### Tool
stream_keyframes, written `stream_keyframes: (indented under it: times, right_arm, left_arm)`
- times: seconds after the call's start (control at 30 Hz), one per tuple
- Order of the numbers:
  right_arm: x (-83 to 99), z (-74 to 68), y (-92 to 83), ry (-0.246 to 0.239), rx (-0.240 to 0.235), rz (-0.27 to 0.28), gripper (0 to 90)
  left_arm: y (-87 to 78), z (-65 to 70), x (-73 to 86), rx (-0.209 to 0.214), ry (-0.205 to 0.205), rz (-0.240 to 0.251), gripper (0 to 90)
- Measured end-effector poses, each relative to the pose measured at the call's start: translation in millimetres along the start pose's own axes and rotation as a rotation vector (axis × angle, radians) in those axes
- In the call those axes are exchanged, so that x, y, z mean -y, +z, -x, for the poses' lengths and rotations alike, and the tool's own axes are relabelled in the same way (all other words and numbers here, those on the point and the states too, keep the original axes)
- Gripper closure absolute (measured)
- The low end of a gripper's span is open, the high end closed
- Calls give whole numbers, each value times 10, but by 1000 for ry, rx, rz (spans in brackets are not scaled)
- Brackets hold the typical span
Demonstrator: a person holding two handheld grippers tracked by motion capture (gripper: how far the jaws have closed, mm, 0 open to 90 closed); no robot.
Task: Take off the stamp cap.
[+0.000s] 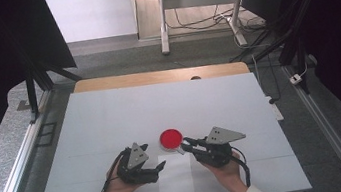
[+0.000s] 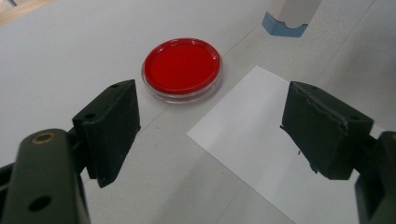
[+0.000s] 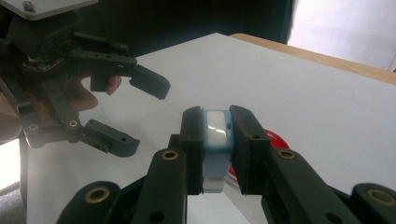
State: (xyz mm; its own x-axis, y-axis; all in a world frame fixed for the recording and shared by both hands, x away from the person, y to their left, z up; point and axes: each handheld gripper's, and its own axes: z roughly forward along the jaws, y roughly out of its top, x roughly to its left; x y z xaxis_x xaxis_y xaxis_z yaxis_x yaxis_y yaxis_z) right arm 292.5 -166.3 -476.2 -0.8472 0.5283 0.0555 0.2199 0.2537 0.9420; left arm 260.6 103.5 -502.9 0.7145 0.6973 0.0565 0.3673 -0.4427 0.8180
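**Stamp held at ink pad, left gripper standing by**

High view: one red ink pad (image 1: pixel 171 138) on the white table (image 1: pixel 111 119), just beyond the far edge of one sheet of white paper (image 1: pixel 175 177). Right gripper (image 1: pixel 185 144) points at the pad's near right rim, tip close to it; contact can't be judged from here. Left gripper (image 1: pixel 160 166) sits at the paper's left edge, jaws apart, holding nothing.

Left gripper view: jaws stand wide, nothing between them. Ink pad ahead, lid off, red face exposed. Paper corner lies near the pad, a small gap between them. Blue-and-white stamp (image 2: pixel 287 14) hangs at the top, above the table.

Right gripper view: jaws clamped on the stamp (image 3: pixel 217 140) by its two sides, one stamp, red pad just behind it. Left gripper open off to the left.

Risks, as I judge: the grip is narrow and high, so a tilted press could ink unevenly or twist the stamp out. The pad is loose, so a sideways push could slide it. The paper is unpinned and could shift or lift with the stamp.

Count: two grippers, one pad, one stamp, one sheet.
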Motion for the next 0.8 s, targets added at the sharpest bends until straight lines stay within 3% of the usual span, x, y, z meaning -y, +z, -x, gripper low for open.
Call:
stream_keyframes:
  times: [0.8]
  right_arm:
    - [-7, -19, 36, -5, 4, -1, 746]
  left_arm:
    - [196, 131, -135, 26, 29, -7, 194]
